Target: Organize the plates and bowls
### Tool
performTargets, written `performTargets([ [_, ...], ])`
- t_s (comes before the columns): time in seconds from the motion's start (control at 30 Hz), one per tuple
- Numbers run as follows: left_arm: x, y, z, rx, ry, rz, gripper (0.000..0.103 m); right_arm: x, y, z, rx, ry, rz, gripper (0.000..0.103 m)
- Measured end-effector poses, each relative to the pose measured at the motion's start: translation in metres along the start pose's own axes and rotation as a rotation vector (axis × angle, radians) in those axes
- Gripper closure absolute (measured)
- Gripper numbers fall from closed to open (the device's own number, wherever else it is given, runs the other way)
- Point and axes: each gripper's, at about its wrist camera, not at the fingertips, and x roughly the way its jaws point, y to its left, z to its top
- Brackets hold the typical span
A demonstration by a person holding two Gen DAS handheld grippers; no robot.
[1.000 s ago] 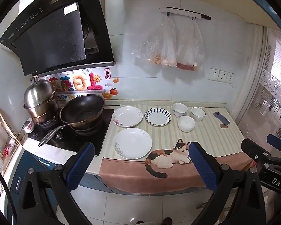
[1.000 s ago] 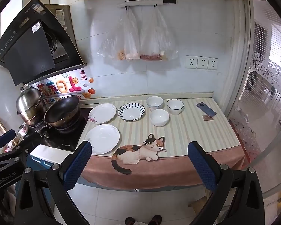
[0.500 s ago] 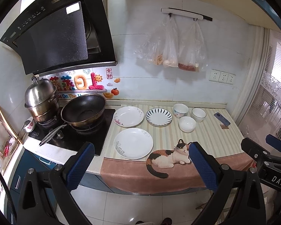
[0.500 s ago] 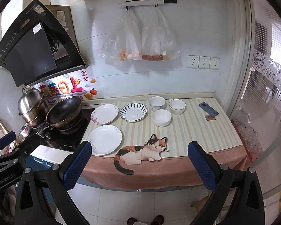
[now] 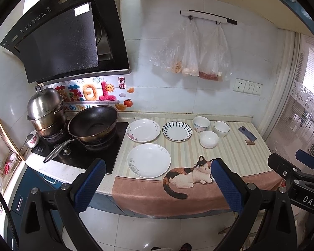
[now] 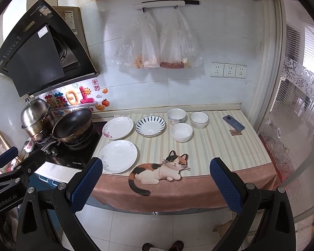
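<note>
Both claws hang in front of the counter [image 6: 230, 146], off its near edge: the left claw [image 5: 157, 184] and the right claw [image 6: 156, 182] are each spread wide and hold nothing. Nearest on the striped cloth lies a white plate [image 5: 149, 160], just left of the cat print [image 5: 188, 174]. Behind it sit a floral plate [image 5: 143, 130] and a striped plate [image 5: 177, 131], side by side. Right of these, three bowls [image 6: 181, 132] cluster close together. Farther right lies a phone [image 6: 233, 122].
</note>
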Motion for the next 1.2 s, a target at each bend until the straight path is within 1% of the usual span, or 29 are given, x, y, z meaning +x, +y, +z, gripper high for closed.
performTargets([
  [0.43, -0.0008, -0.0003, 0.0010, -0.006, -0.001, -0.006, 0.000, -0.0007, -0.0003, 0.0013, 0.000, 0.004, 0.000, 0.000],
  [0.87, -0.0038, -0.0032, 0.0059, -0.012, -0.007, 0.005, 0.000, -0.0036, -0.0030, 0.0008, 0.003, 0.000, 0.008, 0.000],
  [1.2, -0.0059, 0.0027, 0.0032, -0.015, -0.014, 0.012, 0.000, -0.0065, -0.0024, -0.0018, 0.004, 0.007, 0.018, 0.000],
])
